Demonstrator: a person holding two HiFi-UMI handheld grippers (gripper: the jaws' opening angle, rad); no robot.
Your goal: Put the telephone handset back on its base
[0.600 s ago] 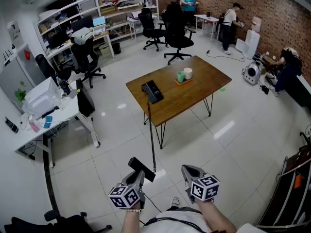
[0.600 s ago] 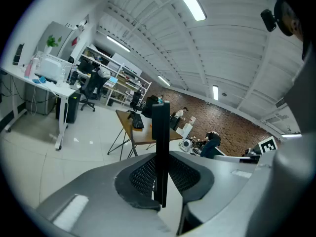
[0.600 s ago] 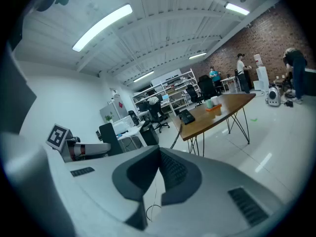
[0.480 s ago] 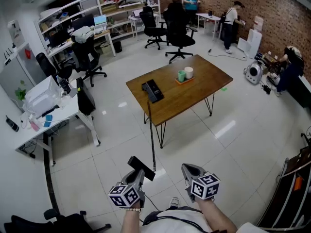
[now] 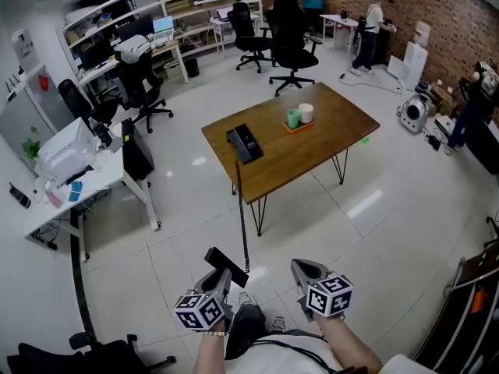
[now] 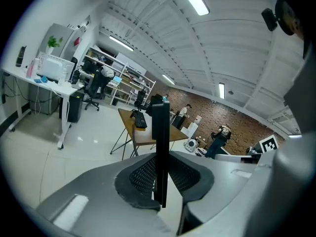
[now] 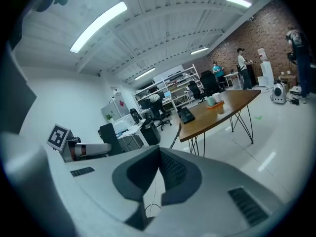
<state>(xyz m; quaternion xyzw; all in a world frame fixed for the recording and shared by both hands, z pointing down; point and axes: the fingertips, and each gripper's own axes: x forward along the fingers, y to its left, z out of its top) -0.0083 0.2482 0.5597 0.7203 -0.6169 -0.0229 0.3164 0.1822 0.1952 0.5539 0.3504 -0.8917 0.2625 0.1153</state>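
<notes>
While the left claw [image 5: 218, 281] clamps the handset [image 5: 227, 265] well away from the bench [image 5: 327, 135] carrying the base [image 5: 245, 144], the right claw [image 5: 306, 274] looks closed and empty. A tug on the cord [image 5: 243, 216] could drag the base off the edge.

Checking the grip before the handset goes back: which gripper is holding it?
The left gripper, jaws clamped on the black handset. The right gripper has its jaws together with nothing between them.
</notes>
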